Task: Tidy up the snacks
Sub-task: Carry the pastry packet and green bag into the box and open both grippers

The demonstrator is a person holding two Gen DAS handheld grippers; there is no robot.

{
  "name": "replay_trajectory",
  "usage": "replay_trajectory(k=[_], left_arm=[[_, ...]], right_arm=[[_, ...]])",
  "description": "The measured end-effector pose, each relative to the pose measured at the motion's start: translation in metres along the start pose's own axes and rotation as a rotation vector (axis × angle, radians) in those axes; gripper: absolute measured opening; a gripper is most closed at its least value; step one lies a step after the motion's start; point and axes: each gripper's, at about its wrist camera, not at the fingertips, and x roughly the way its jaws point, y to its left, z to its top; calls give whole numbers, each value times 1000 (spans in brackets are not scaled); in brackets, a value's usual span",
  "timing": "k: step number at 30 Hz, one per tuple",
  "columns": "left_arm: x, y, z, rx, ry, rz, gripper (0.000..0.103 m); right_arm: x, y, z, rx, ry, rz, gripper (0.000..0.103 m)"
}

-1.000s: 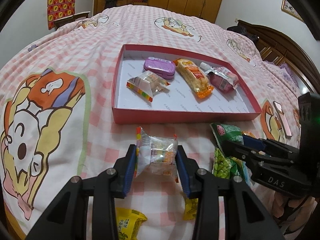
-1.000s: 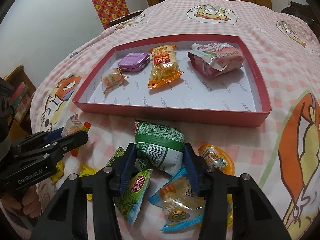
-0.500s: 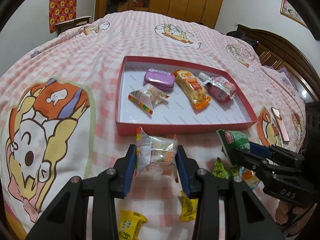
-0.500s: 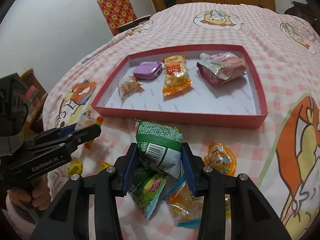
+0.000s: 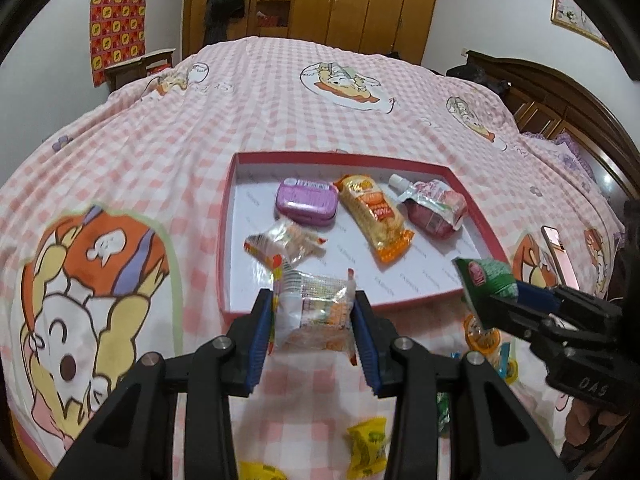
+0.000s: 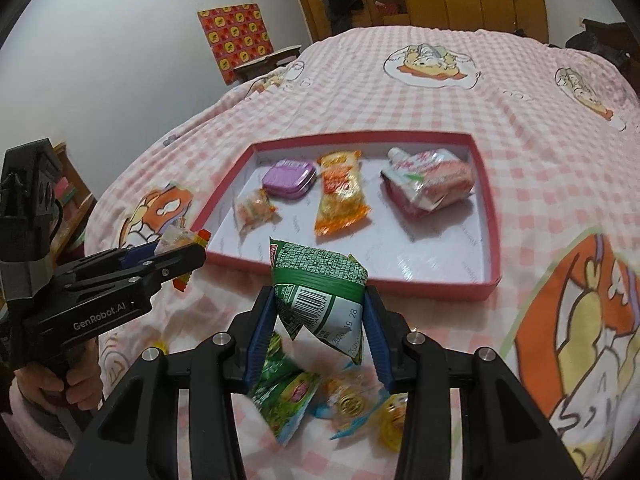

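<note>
1. Left gripper [image 5: 314,318] clamped on clear packet [image 5: 312,312], blue pads pressing both sides; held above bed [image 5: 200,128], just over near rim of red tray [image 5: 226,240].
2. Right gripper [image 6: 320,328] clamped on green bag [image 6: 320,284], carried above bed near tray's front edge.
3. Since a second ago: both grippers raised and carried toward tray, loads unchanged; tray now smaller and farther up the left view, loose snacks on bed now lower.
4. Inside tray, unmoved: purple tin [image 5: 306,202] at far left, orange pack [image 5: 374,216] in middle, pink pouch [image 5: 434,208] at right, second clear packet [image 5: 286,242] toward near left.
5. Left on bed near front edge: yellow candy [image 5: 368,446], green sachet [image 6: 284,396], blue-edged wrapper [image 6: 348,404].
6. Writing: "GenRobot.AI" on left gripper body seen from right view, "DAS" on right gripper body; barcode and partial date "19 28" on green bag; faint repeated "FASHION" across tray floor; snack labels too blurred to read.
7. Materials: crinkly clear film with red and yellow ends on held packet; puffy foil-like green bag; rounded metal-looking tin; spouted soft pouch; shallow cardboard-looking tray, red walls, white floor; pink checked cloth with cartoon prints.
</note>
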Motion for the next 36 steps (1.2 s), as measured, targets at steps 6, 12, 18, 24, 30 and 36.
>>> replay_trajectory(k=[6,12,18,24,30,36], left_arm=[[13,-6,12,13,17,-21,41],[41,-6,19,14,66,6,41],[60,-1,21,1,83,9,41],[74,9,13,-28,122,14,41],[71,8,7,-13,133,35,41],[63,6,-5,-13,145,33,41]], right_arm=[[-2,-10,15,7,-22,-21,44],[17,-23,29,0,6,-77,44],[35,-38,30,2,28,-126,44],[44,-48,25,14,54,-143,44],[49,-54,17,33,77,-145,44],[44,-49,7,11,98,-152,44]])
